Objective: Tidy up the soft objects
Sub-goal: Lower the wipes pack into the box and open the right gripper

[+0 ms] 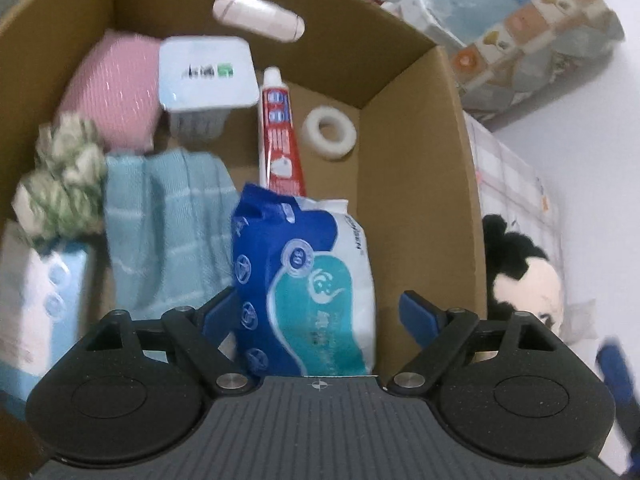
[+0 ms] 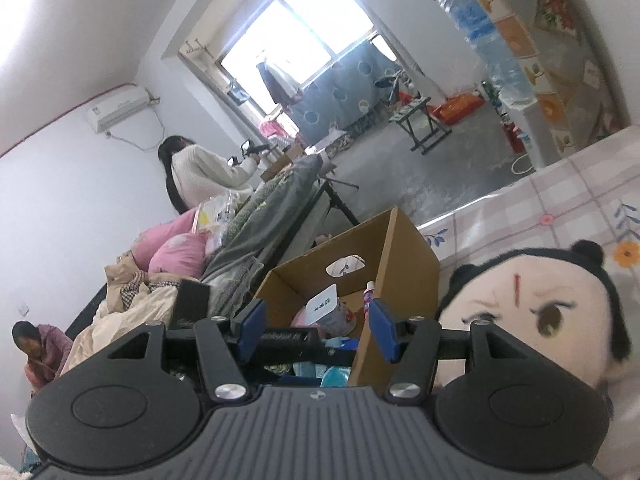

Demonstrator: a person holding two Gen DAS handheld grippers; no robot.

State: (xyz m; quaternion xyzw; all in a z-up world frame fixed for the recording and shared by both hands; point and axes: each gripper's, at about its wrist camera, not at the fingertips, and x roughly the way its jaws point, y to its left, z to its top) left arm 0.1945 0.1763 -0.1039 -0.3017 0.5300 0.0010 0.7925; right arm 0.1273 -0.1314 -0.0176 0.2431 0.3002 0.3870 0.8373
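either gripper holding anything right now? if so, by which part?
Nothing held. Left gripper stands open around the blue wipes pack in the cardboard box, fingers clear of it. Right gripper is open, nothing between its fingers.

Checked bedspread (image 2: 560, 184), cardboard box (image 2: 412, 264), plush doll (image 2: 532, 304)

plush doll (image 1: 520, 280): half hidden behind box wall (image 1: 460, 200) | label on white tub (image 1: 206, 76): blurred, unreadable

Daylight pouring through a large bright window (image 2: 298, 36) in white walls, a white wall-mounted air conditioner (image 2: 118, 108) hanging beside it, a grey concrete floor (image 2: 440, 168) stretching beyond, a dark folding table (image 2: 420, 122) standing below the window
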